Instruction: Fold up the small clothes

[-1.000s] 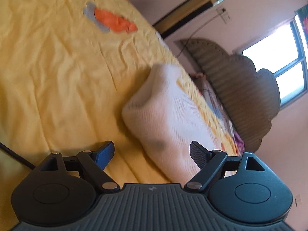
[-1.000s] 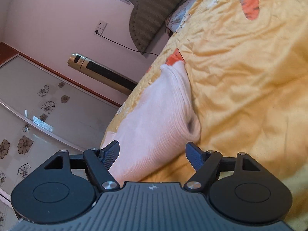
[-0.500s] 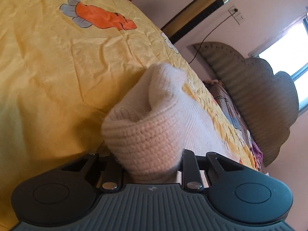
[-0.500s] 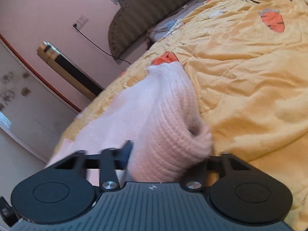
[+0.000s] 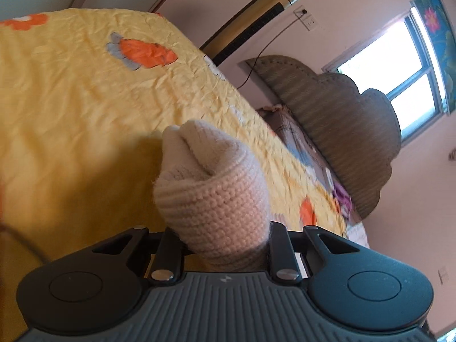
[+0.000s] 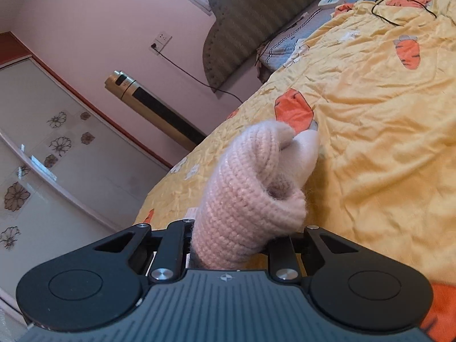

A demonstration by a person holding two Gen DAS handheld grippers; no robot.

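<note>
The knitted garment is a pale cream-pink, ribbed at its edge. Under it the bedspread is yellow, printed with orange carrots with grey-blue tops and small white shapes, and the headboard is olive-brown with fine stripes. The walls are pink, the tower fan is gold and black, the wardrobe doors are frosted white with dark flower outlines, and the grippers are black with grey ridged bodies.
</note>
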